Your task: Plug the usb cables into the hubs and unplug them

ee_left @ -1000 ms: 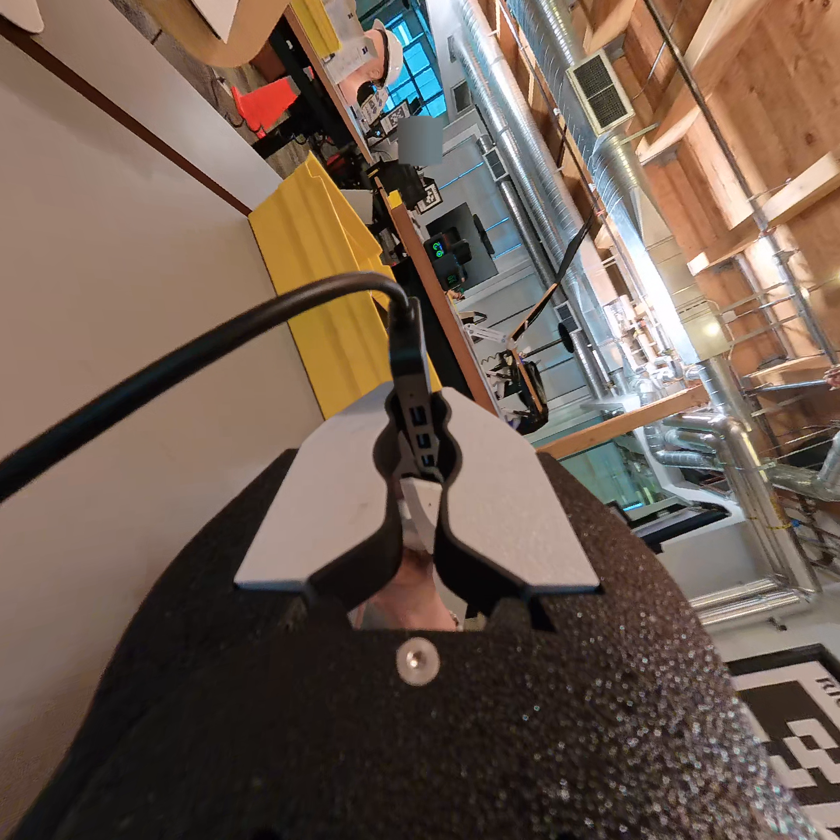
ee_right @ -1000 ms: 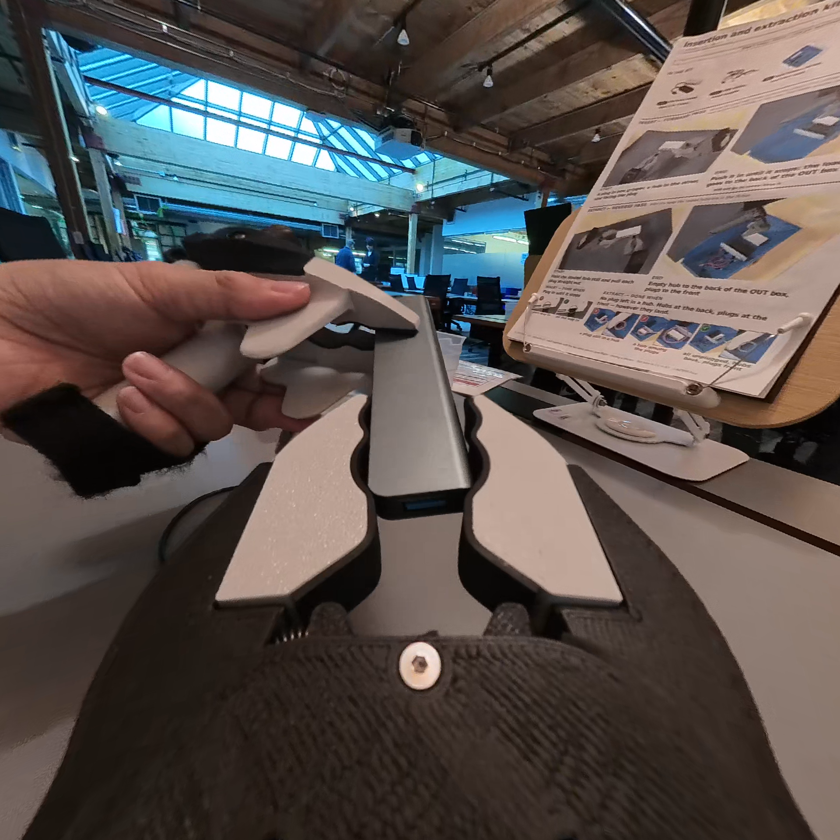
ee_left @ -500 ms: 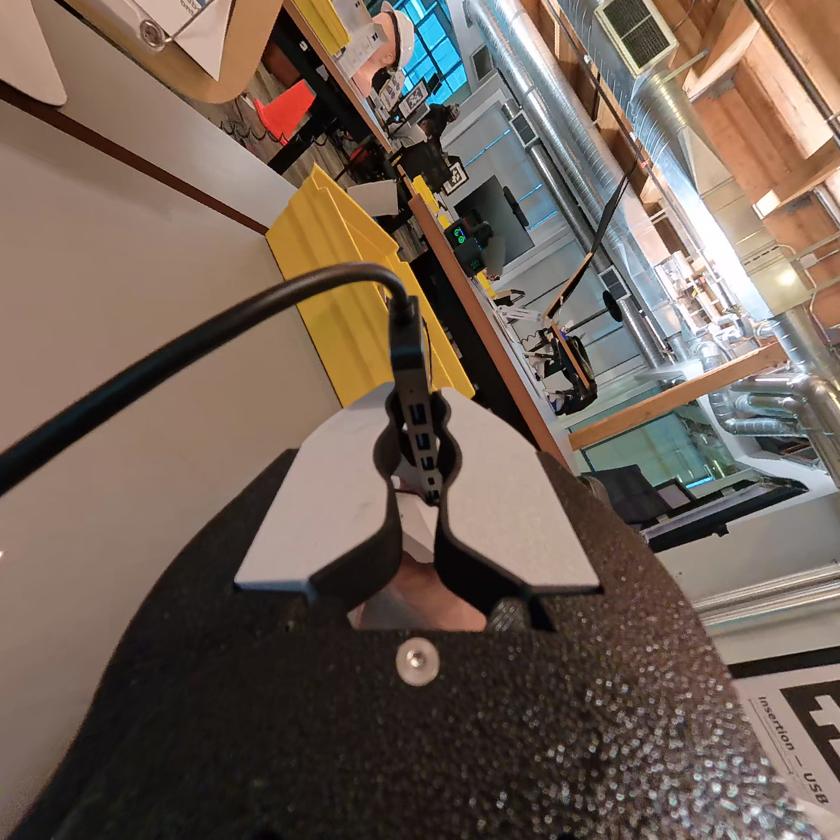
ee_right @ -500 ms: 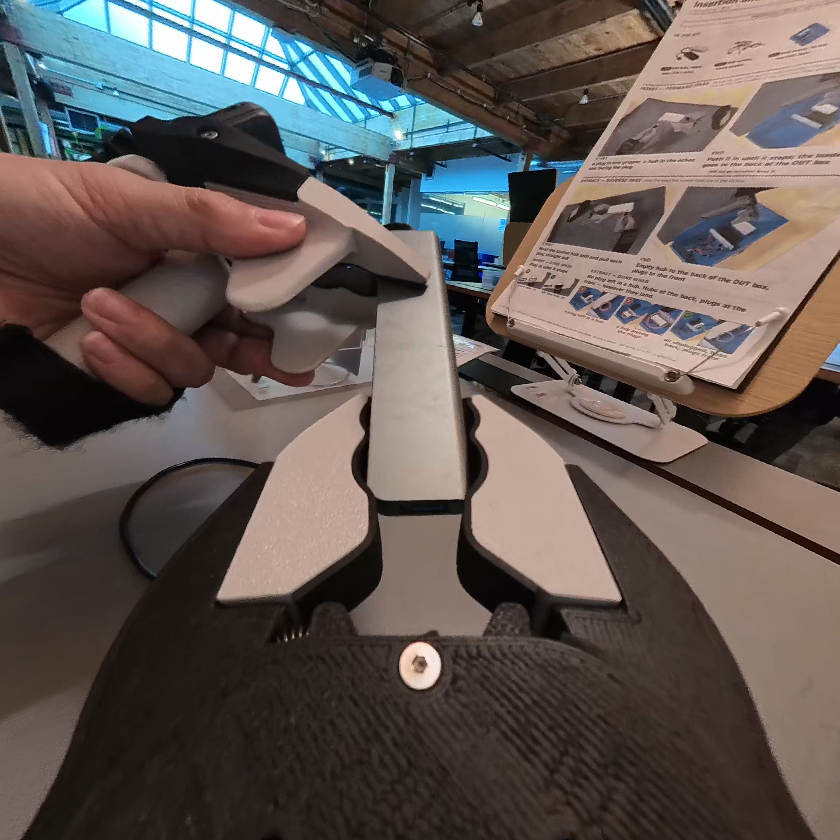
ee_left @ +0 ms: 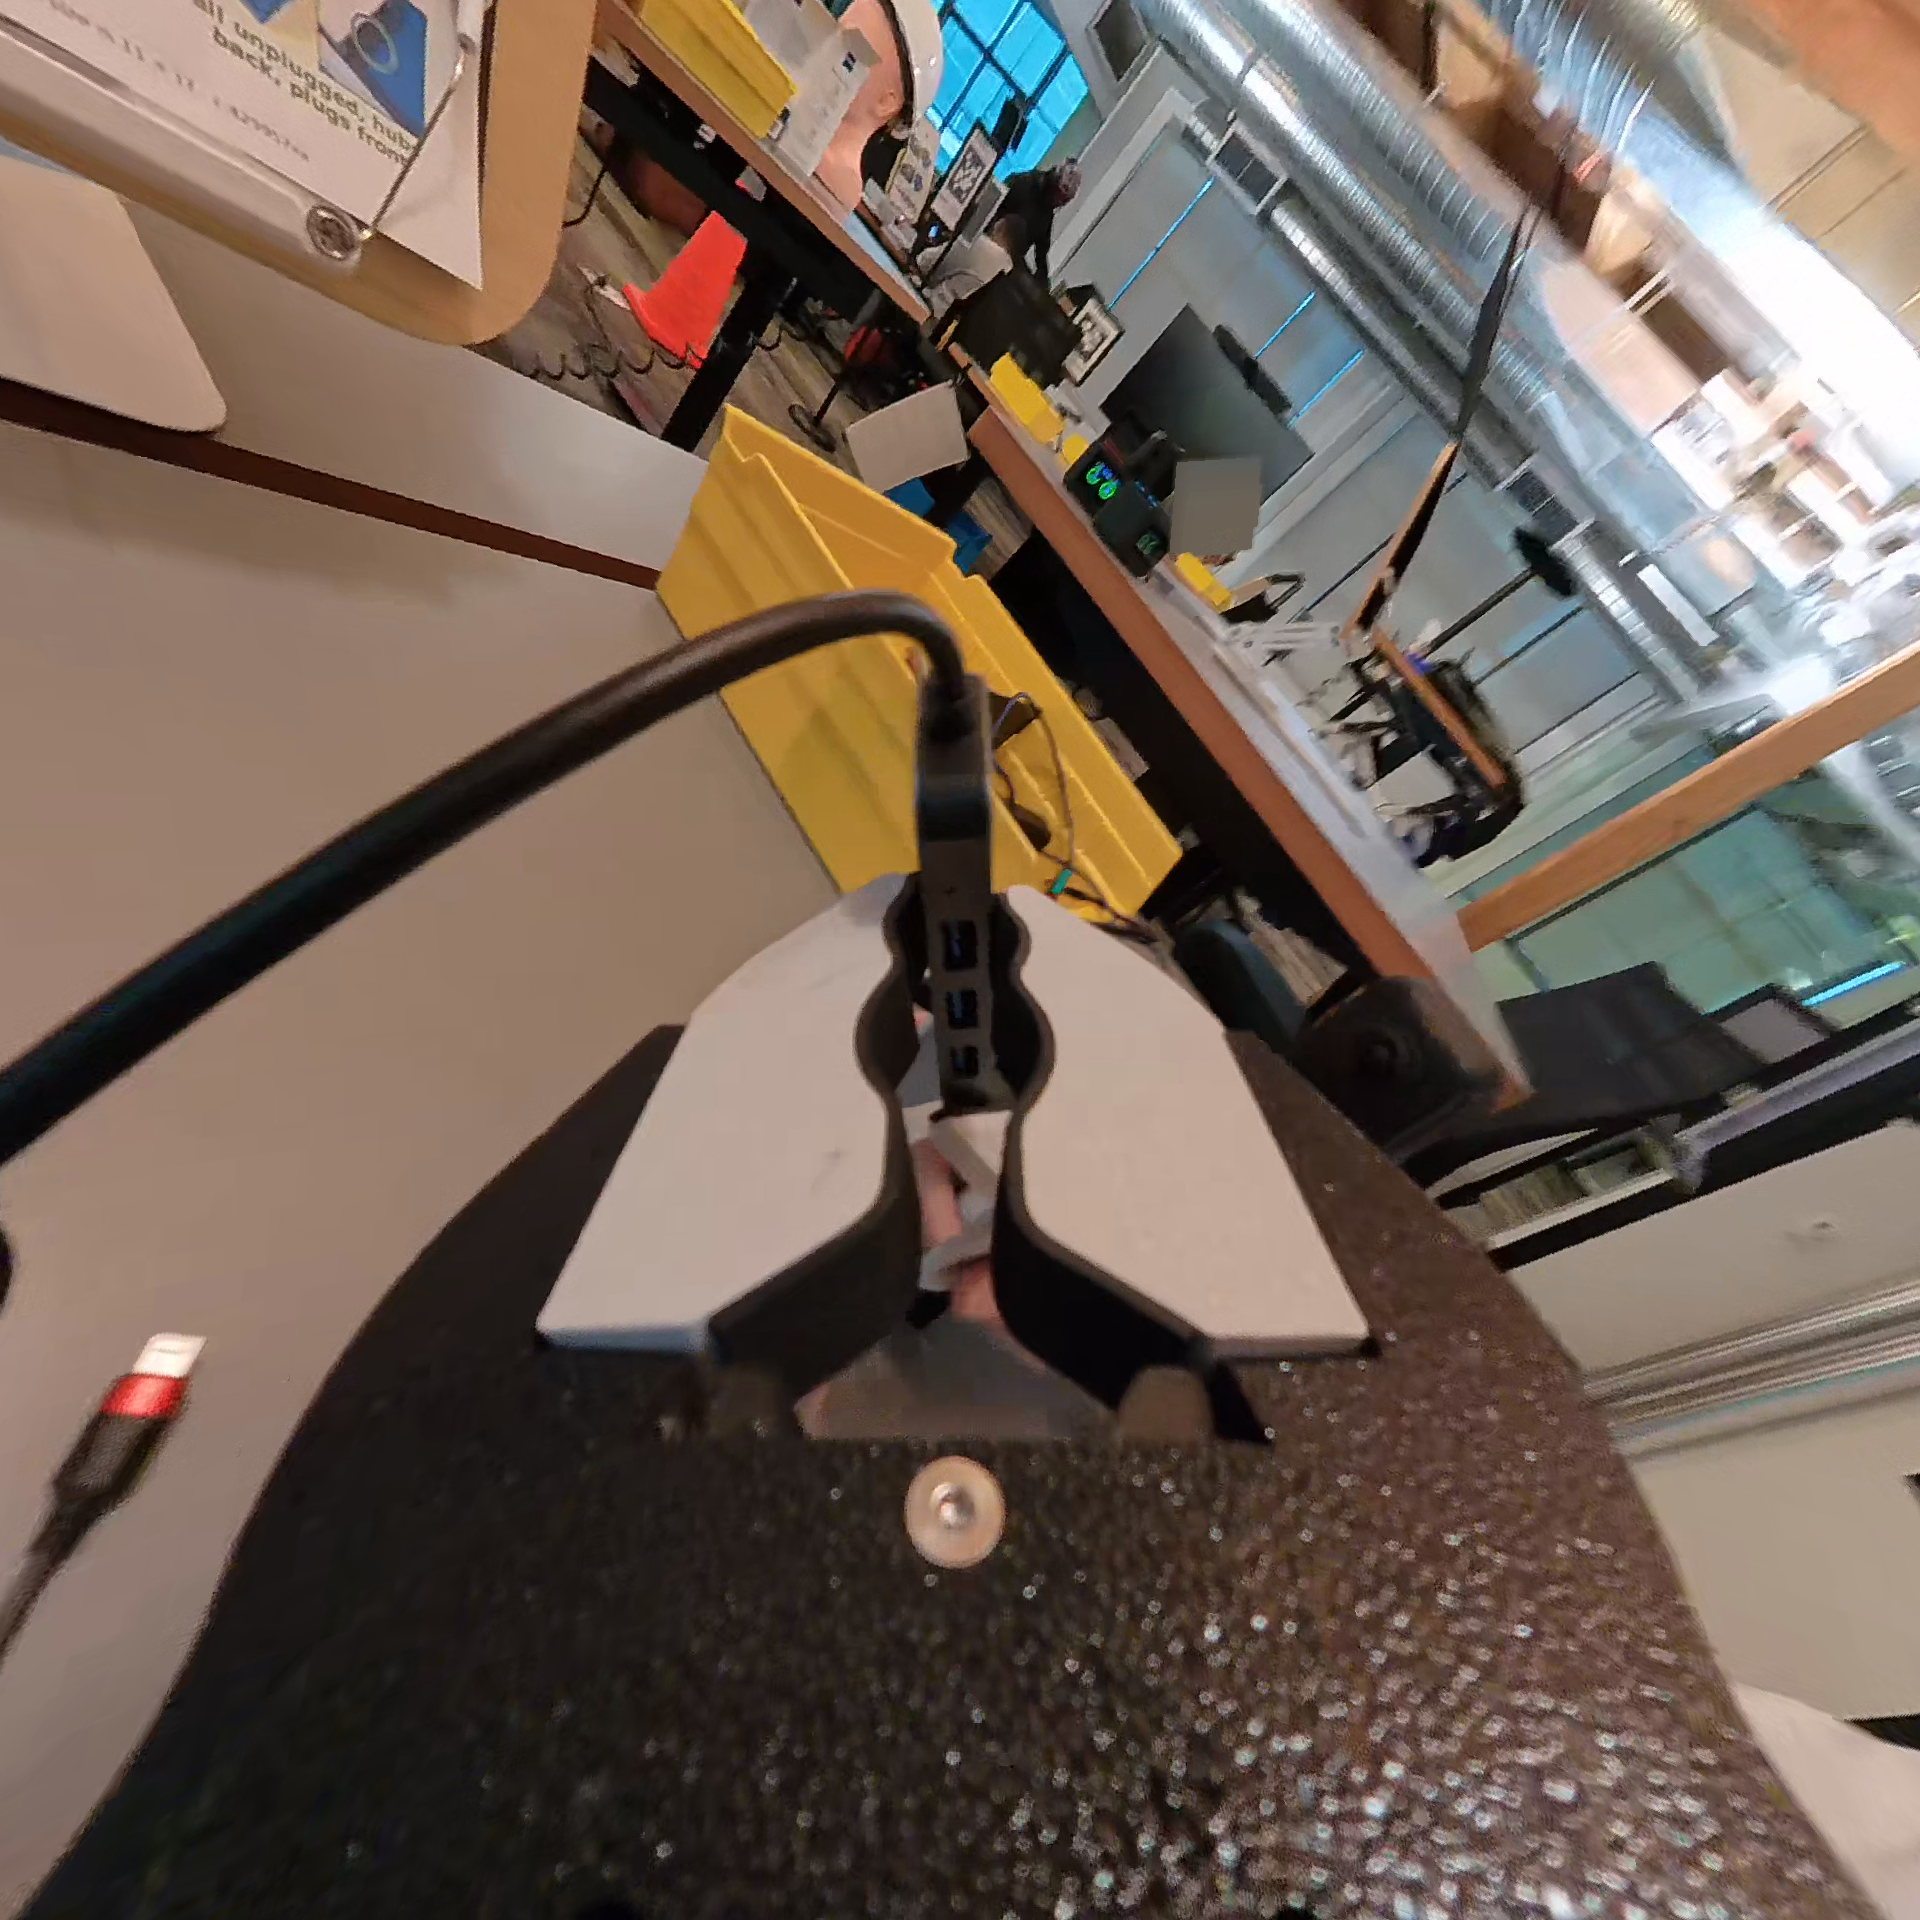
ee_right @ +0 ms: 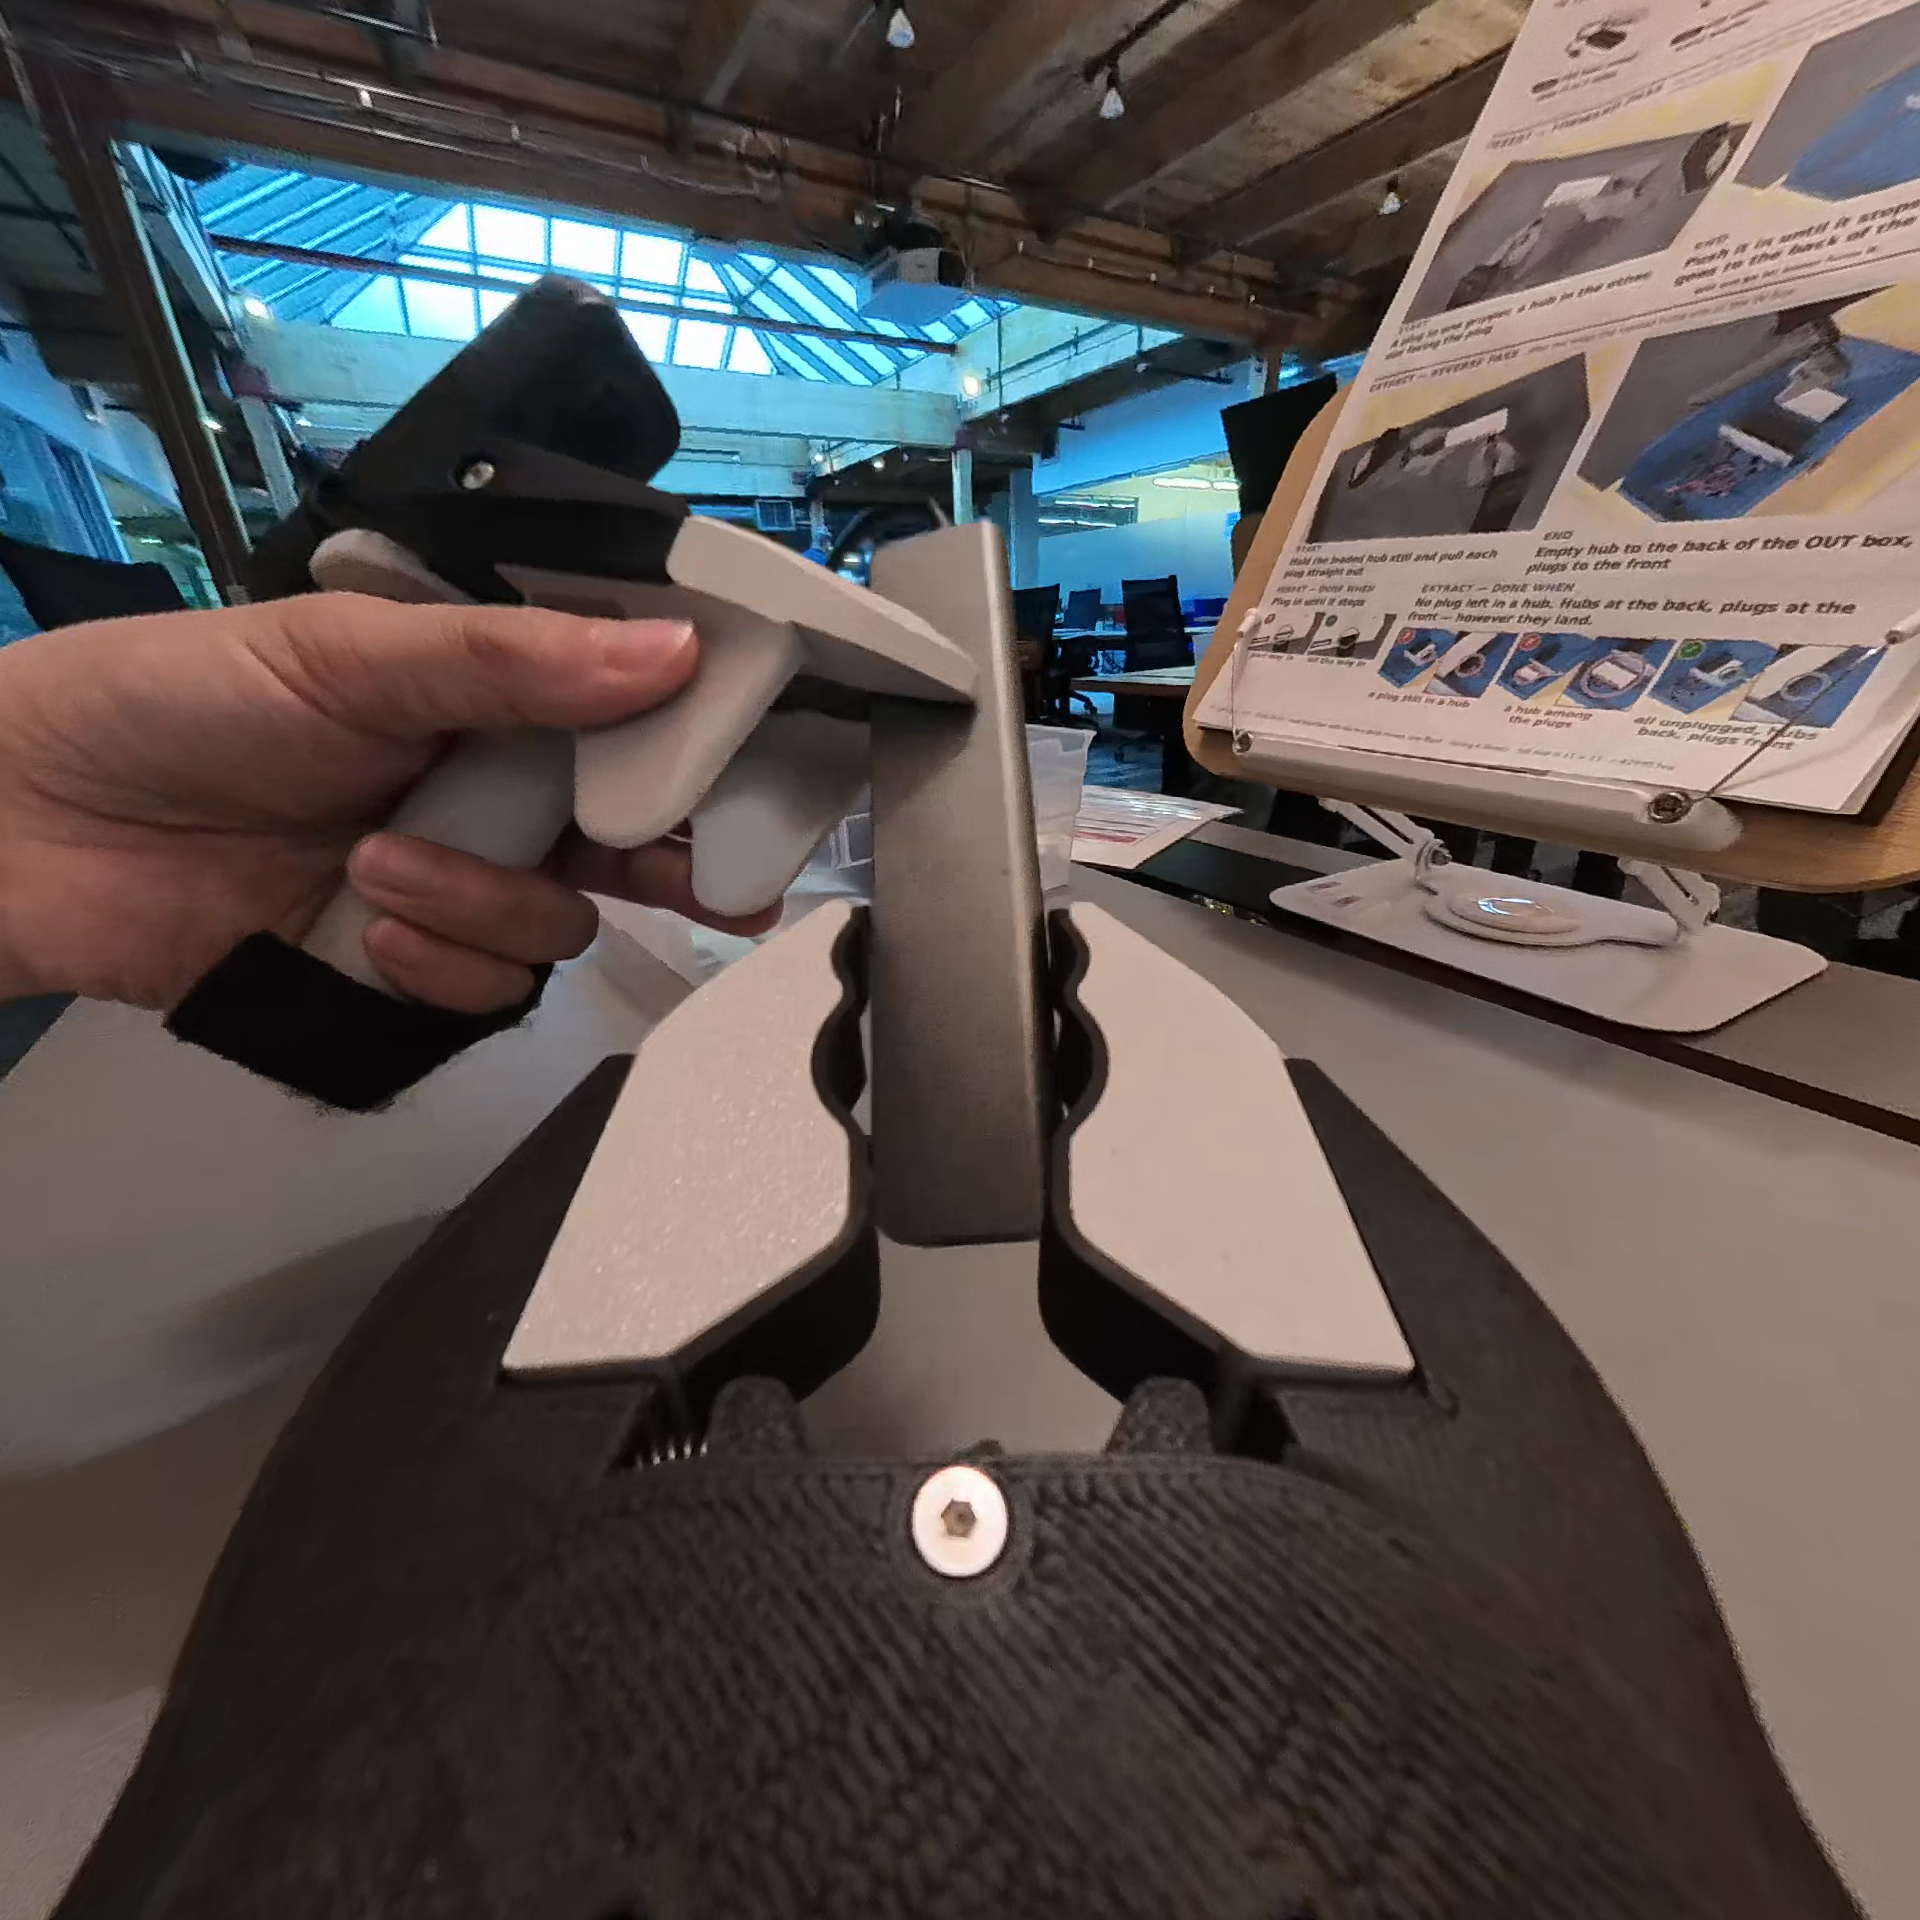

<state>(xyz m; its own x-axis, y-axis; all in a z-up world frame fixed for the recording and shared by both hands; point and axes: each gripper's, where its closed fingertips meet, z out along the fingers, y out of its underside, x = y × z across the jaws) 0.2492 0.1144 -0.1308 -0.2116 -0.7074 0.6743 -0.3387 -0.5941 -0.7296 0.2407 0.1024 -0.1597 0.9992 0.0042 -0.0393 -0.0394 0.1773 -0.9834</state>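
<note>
While both tools clamp one grey hub above the table, right tool grips its flat sides, left tool its port edges, black cable trailing left.

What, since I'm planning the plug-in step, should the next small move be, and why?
Probably open the left gripper and leave the hub to the right gripper: both are clamped on that one hub, its blue ports look empty, and a red-collared plug lies loose on the table, needing a free gripper.
</note>
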